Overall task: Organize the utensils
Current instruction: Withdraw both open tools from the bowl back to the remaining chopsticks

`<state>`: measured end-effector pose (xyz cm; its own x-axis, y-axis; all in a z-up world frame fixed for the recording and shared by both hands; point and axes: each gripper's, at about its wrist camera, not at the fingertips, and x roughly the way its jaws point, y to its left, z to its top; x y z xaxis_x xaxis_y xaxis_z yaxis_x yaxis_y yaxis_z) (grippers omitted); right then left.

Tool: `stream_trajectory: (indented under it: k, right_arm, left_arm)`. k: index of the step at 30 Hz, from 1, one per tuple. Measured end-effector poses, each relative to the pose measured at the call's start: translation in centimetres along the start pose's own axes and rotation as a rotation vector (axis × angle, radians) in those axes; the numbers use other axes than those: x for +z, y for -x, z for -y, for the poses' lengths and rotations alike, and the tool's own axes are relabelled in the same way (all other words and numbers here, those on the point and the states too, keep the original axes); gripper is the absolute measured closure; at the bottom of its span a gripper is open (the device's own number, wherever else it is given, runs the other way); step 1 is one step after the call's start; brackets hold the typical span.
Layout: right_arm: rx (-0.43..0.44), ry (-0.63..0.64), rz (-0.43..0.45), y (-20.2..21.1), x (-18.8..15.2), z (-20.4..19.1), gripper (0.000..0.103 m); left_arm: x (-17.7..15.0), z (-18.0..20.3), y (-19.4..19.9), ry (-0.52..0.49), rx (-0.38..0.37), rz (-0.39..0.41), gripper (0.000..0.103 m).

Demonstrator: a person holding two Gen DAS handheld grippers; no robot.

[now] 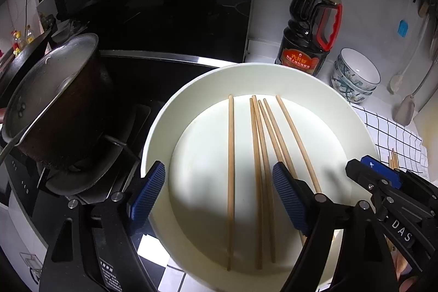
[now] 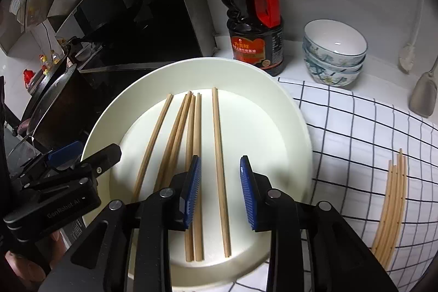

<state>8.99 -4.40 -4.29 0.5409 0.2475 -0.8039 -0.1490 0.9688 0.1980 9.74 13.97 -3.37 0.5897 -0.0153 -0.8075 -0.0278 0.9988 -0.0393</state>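
Note:
A cream round plate [image 1: 353, 127] [image 2: 290, 111] holds several loose wooden chopsticks [image 1: 230, 177] [image 2: 219, 155]. My left gripper [image 1: 219, 188] is open above the plate's near left side and holds nothing. My right gripper [image 2: 220, 188] is open above the plate, its fingers on either side of the rightmost chopstick without touching it. It also shows in the left wrist view [image 1: 380, 177]. A second bundle of paler chopsticks [image 2: 391, 207] lies on the checked cloth [image 2: 356, 133] to the right of the plate.
A metal pot [image 1: 57, 97] sits on the black stove left of the plate. A dark soy sauce bottle [image 2: 254, 10] and stacked patterned bowls [image 2: 334, 54] stand behind. A spatula [image 2: 423, 95] and a ladle hang at the right wall.

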Motion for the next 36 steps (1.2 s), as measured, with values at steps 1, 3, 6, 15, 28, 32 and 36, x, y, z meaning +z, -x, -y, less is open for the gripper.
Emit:
stream_trajectory:
  k: [1, 3, 6, 15, 28, 32, 36]
  right_arm:
    - [-0.004, 0.001, 0.003, 0.3, -0.1, 0.1, 0.072]
    - [-0.005, -0.001, 0.008, 0.9, -0.2, 0.1, 0.070]
    - [-0.001, -0.005, 0.022, 2.1, -0.4, 0.3, 0.063]
    - [-0.007, -0.006, 0.052, 5.5, -1.5, 1.2, 0.056]
    - [-0.067, -0.072, 0.073, 10.6, -5.7, 6.5, 0.045]
    - [-0.089, -0.106, 0.079, 11.9, -6.8, 8.5, 0.045]
    - [-0.115, -0.147, 0.089, 13.2, -8.1, 10.7, 0.044]
  left_arm:
    - [-0.1, 0.0, 0.2, -0.002, 0.000, 0.001, 0.023]
    - [-0.2, 0.3, 0.7, -0.007, 0.001, 0.004, 0.022]
    - [-0.4, 0.7, 1.4, -0.014, 0.001, 0.008, 0.022]
    - [-1.3, 2.2, 3.4, -0.022, -0.015, 0.006, 0.018]
    - [-3.3, 8.3, 6.1, -0.095, -0.069, 0.013, 0.009]
    - [-4.0, 10.4, 6.5, -0.128, -0.085, 0.012, 0.009]
    - [-4.9, 12.6, 6.9, -0.162, -0.101, 0.011, 0.009]
